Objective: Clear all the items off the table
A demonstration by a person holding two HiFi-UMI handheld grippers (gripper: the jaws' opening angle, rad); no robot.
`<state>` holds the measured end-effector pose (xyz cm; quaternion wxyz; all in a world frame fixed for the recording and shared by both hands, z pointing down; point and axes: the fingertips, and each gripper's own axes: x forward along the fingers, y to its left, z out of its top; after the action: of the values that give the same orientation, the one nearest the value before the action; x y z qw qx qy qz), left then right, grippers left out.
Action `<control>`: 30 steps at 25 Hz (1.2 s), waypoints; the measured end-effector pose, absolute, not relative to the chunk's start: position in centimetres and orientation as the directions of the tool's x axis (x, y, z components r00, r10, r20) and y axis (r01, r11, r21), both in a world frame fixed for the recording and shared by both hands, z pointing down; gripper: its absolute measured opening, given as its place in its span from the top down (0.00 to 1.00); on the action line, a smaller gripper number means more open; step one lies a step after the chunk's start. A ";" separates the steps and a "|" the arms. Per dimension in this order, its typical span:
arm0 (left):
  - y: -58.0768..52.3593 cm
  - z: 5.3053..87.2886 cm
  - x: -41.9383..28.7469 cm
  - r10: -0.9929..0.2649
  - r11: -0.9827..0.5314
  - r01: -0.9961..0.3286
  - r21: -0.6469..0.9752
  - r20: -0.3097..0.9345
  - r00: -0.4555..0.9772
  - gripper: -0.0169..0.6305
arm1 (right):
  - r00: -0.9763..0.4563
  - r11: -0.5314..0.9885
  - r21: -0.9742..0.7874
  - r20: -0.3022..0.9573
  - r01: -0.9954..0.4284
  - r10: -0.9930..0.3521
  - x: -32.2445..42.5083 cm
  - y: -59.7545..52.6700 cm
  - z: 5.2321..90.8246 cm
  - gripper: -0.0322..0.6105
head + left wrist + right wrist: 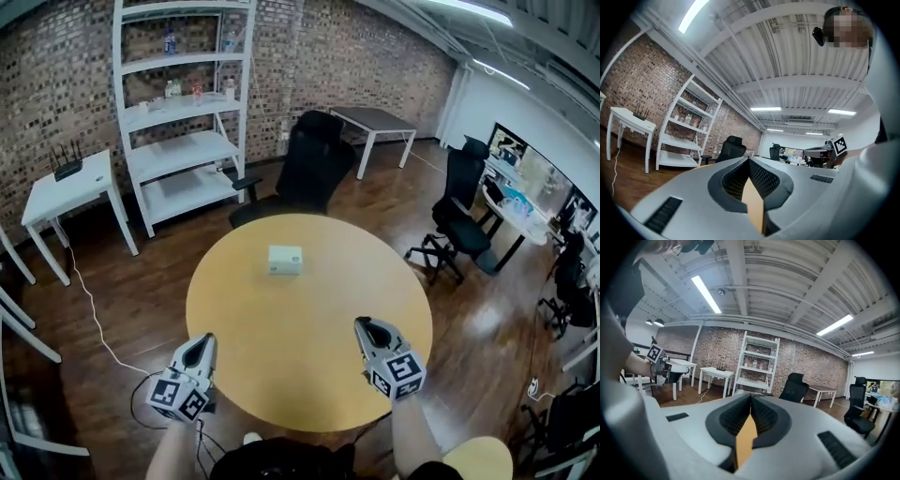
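A small white box (285, 259) lies alone on the round yellow table (309, 366), a little past its middle. My left gripper (203, 343) hovers at the table's near left edge, its jaws shut with nothing in them (749, 160). Over the near right part of the table my right gripper (366, 326) is also shut and empty (750, 398). Both point forward, well short of the box. Neither gripper view shows the box.
A black office chair (307, 171) stands just beyond the table. A white shelf unit (183, 112) lines the brick wall, with a small white side table (73, 192) to its left. More chairs (461, 216) and desks sit on the right. A cable (94, 314) runs across the wooden floor.
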<state>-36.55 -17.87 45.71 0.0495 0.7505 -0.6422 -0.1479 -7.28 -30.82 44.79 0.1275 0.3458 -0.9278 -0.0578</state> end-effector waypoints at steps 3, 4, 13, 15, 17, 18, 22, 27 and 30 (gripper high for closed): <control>-16.7 45.8 -40.8 -0.987 -0.122 -0.956 0.267 -0.133 0.089 0.99 | -0.745 0.779 0.199 0.229 -0.594 -0.626 -11.9 -31.8 45.6 0.94; -16.3 45.8 -42.1 -0.989 -0.108 -0.957 0.269 -0.124 0.076 0.99 | -0.751 0.788 0.195 0.239 -0.583 -0.615 -13.3 -31.9 45.9 0.94; -16.5 48.5 -46.3 -0.998 -0.046 -0.953 0.300 -0.057 0.030 0.99 | -0.776 0.858 0.219 0.366 -0.465 -0.514 -19.8 -34.7 50.1 0.88; -17.7 48.6 -46.2 -0.998 -0.052 -0.953 0.299 -0.043 0.041 0.99 | -0.774 0.864 0.224 0.384 -0.451 -0.503 -20.8 -35.4 50.5 0.85; -19.3 48.6 -46.0 -0.997 -0.070 -0.953 0.293 -0.036 0.062 0.99 | -0.776 0.868 0.232 0.388 -0.439 -0.497 -21.7 -36.2 50.8 0.85; -20.0 48.7 -46.0 -0.997 -0.079 -0.954 0.289 -0.032 0.072 0.99 | -0.777 0.870 0.234 0.393 -0.433 -0.492 -22.1 -36.6 51.1 0.85; -22.7 49.6 -46.0 -0.997 -0.074 -0.960 0.270 -0.005 0.076 0.99 | -0.775 0.883 0.236 0.425 -0.405 -0.468 -23.0 -38.3 52.4 0.85; -25.6 52.0 -45.5 -0.996 -0.062 -0.960 0.271 0.043 0.077 0.99 | -0.785 0.923 0.215 0.486 -0.319 -0.384 -23.5 -41.7 53.9 0.73; -28.3 53.1 -44.7 -0.992 -0.084 -0.955 0.283 0.062 0.106 0.99 | -0.790 0.938 0.211 0.507 -0.274 -0.344 -24.1 -45.0 54.7 0.73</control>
<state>-44.75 -28.27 53.12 0.1272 0.7326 -0.6647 -0.0728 -24.12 -44.98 54.75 0.2798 0.1637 -0.9439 -0.0631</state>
